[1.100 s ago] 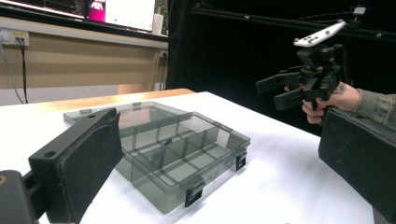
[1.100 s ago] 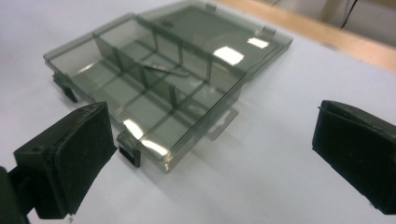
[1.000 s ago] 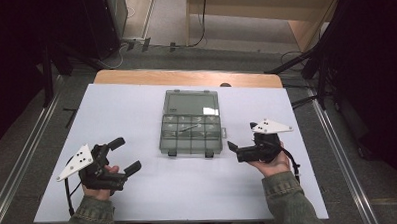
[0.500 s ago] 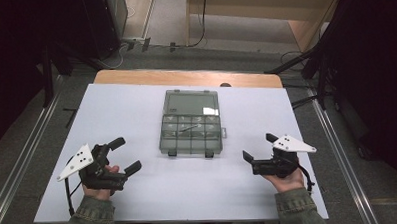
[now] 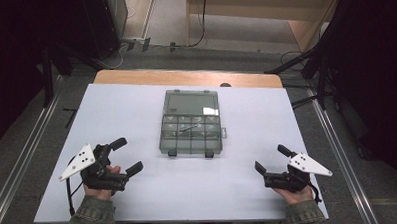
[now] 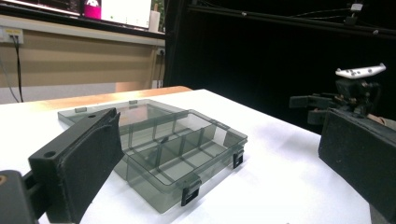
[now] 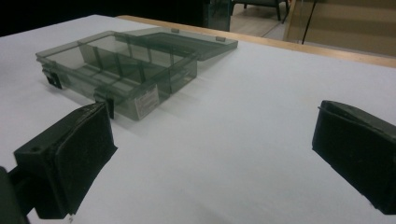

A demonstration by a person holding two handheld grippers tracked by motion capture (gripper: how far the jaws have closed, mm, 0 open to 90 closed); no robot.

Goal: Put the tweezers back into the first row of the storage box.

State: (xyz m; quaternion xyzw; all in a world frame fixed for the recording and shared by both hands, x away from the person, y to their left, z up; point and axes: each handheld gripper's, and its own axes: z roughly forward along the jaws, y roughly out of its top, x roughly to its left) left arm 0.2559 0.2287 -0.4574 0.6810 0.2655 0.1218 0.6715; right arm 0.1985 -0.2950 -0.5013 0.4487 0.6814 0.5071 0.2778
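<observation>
I see the organizer box point(image 5: 191, 123) lying open at mid-table, lid flat behind it, well apart from my left gripper point(image 5: 125, 156) and right gripper point(image 5: 272, 158), both spread wide and empty. It looks light, stiff, slick plastic, so I'd pinch a side wall near the front latches point(image 5: 208, 153).

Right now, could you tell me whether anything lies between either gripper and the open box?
Nothing visible does. Only bare white table separates the left gripper and right gripper from the box; both are open.
</observation>
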